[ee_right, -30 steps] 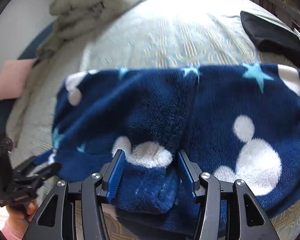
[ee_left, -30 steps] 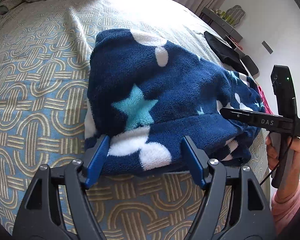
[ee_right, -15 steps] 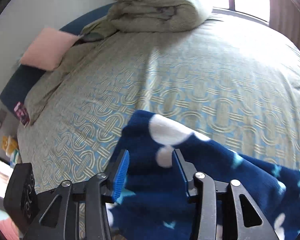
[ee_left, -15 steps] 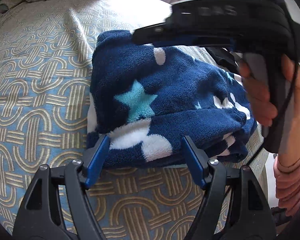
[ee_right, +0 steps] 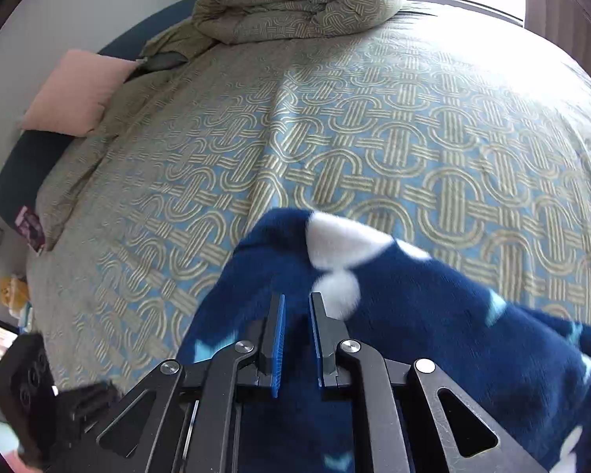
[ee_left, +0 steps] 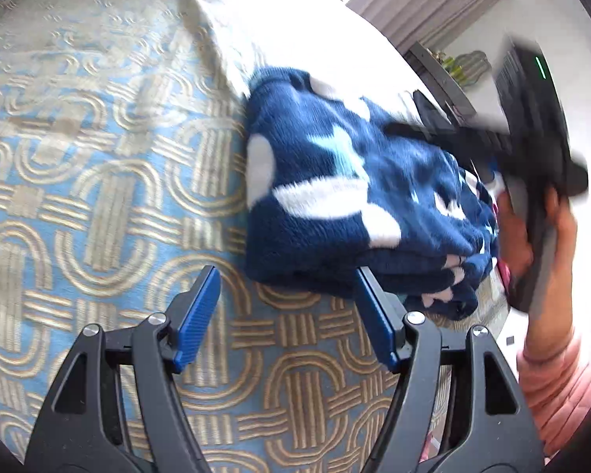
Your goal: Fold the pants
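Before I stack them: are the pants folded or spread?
Folded: the pants lie as a compact layered bundle on the bedspread.

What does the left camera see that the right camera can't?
Only the left wrist view shows the open left tool, the person's hand and the pink sleeve.

Only the right wrist view shows the pink pillow and the rolled-up beige duvet.

Both show the dark blue fleece pants with white spots on the blue-and-tan patterned bedspread.

One pants, two grippers, one pillow
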